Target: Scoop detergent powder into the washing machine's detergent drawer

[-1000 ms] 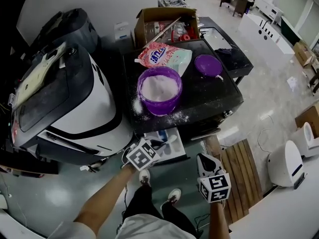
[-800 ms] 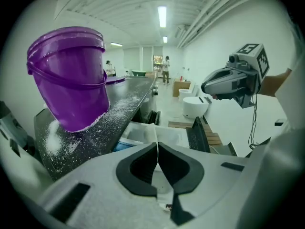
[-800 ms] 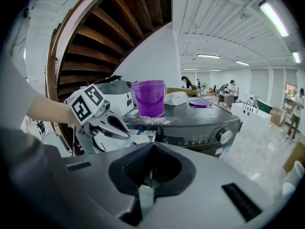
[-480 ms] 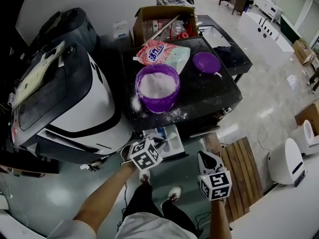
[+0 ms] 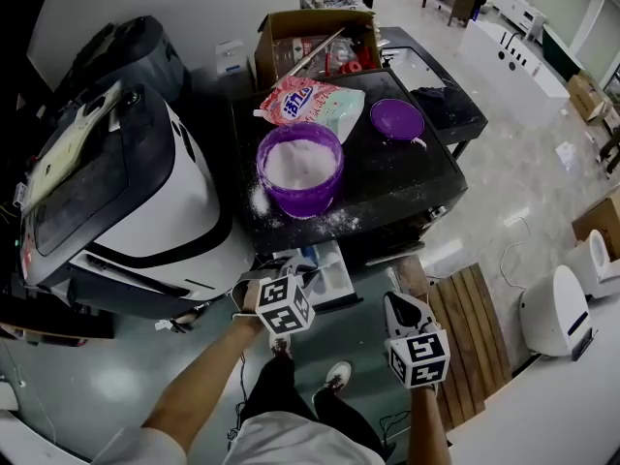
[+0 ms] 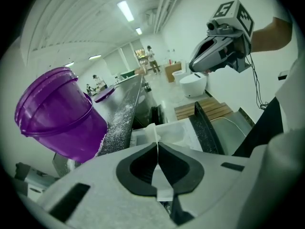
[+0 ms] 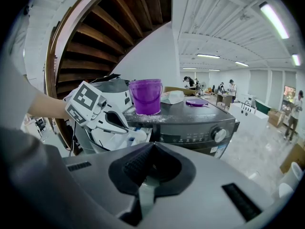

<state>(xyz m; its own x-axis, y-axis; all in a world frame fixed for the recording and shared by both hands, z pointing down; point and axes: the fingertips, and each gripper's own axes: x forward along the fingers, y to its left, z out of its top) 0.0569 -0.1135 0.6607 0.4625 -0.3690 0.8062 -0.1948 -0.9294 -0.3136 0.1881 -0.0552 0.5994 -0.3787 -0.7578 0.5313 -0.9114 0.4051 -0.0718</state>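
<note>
A purple bucket (image 5: 298, 168) full of white powder stands on the dark washing machine's top (image 5: 397, 177); it also shows in both gripper views (image 6: 57, 113) (image 7: 146, 95). Below the top's front edge the white detergent drawer (image 5: 329, 277) (image 6: 174, 128) is pulled out. My left gripper (image 5: 295, 283) (image 6: 156, 144) sits right at the drawer's front left, jaws shut with nothing seen between them. My right gripper (image 5: 395, 304) (image 7: 151, 144) hangs lower to the right, away from the drawer, and is also shut and empty. No scoop is visible.
A detergent bag (image 5: 310, 105) and the purple lid (image 5: 399, 119) lie behind the bucket, with spilled powder (image 5: 334, 223) near the front edge. A cardboard box (image 5: 310, 46) stands behind. A white-and-black machine (image 5: 145, 201) is at the left, a wooden pallet (image 5: 465, 318) at the right.
My left gripper has drifted slightly right and back toward me near the drawer. The right gripper has hardly moved.
</note>
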